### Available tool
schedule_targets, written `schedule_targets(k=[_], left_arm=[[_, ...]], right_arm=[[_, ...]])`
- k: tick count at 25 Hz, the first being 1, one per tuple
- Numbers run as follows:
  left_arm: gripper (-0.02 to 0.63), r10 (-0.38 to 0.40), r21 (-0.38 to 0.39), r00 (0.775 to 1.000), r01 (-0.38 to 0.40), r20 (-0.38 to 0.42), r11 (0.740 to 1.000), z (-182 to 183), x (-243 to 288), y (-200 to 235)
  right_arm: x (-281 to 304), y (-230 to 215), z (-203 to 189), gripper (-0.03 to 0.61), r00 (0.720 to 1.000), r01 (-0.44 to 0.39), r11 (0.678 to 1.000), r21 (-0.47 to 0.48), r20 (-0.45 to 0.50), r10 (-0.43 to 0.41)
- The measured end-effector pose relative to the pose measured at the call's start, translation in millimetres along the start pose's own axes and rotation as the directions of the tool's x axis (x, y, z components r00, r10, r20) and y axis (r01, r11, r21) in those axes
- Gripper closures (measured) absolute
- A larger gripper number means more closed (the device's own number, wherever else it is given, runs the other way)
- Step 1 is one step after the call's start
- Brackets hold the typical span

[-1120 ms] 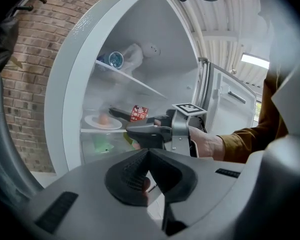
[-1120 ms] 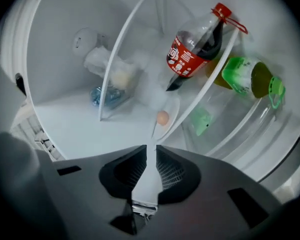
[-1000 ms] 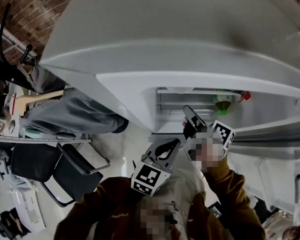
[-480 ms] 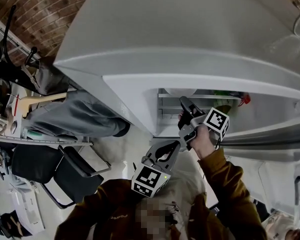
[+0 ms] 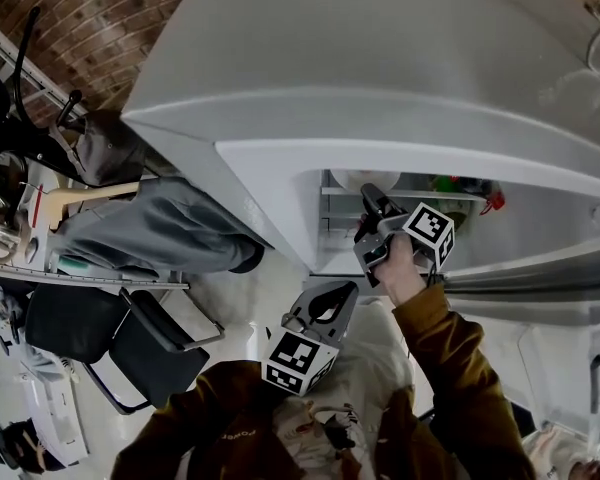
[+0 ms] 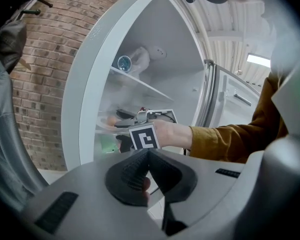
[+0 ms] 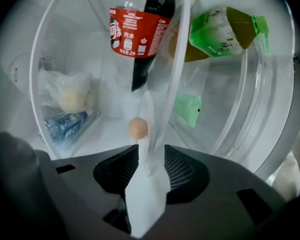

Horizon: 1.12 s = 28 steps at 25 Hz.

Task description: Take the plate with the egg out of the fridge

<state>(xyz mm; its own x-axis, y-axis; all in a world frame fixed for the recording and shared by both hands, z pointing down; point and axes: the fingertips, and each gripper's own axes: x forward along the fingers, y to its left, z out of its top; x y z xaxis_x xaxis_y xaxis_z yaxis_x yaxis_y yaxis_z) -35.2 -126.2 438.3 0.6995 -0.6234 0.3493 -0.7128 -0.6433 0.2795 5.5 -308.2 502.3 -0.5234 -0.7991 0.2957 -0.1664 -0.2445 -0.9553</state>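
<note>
On the fridge shelf (image 7: 182,59), the plate (image 7: 145,199) lies flat, rim between just-opened right tongs (image 7: 151,153).

A black chair (image 5: 100,343) stands near the brick wall (image 5: 90,8).

Cola bottle (image 7: 139,26), green tea bottle (image 7: 222,31), black chair (image 5: 68,330), brick wall (image 6: 40,74)
</note>
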Motion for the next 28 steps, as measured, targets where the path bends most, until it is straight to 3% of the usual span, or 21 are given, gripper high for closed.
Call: schedule_targets(k=[15,22,28], left_arm=[[0.606,-0.005,-0.001,1.000,0.005,0.002,1.000,-2,-8,-6],[0.606,0.006,-0.006,1.000,-0.006,0.008,1.000,0,-12,-4],[0.606,0.021,-0.017,1.000,-0.021,0.007,1.000,-4,-13,2]], right_arm=[[-8,-11,-8,0.437,0.999,-0.042,0.994,0.097,-0.014,0.044],[-12,-8,-4,0.441,0.999,-0.043,0.994,0.098,0.018,0.041],[-13,-2,-3,0.558,0.997,-0.080,0.992,0.097,0.026,0.078]])
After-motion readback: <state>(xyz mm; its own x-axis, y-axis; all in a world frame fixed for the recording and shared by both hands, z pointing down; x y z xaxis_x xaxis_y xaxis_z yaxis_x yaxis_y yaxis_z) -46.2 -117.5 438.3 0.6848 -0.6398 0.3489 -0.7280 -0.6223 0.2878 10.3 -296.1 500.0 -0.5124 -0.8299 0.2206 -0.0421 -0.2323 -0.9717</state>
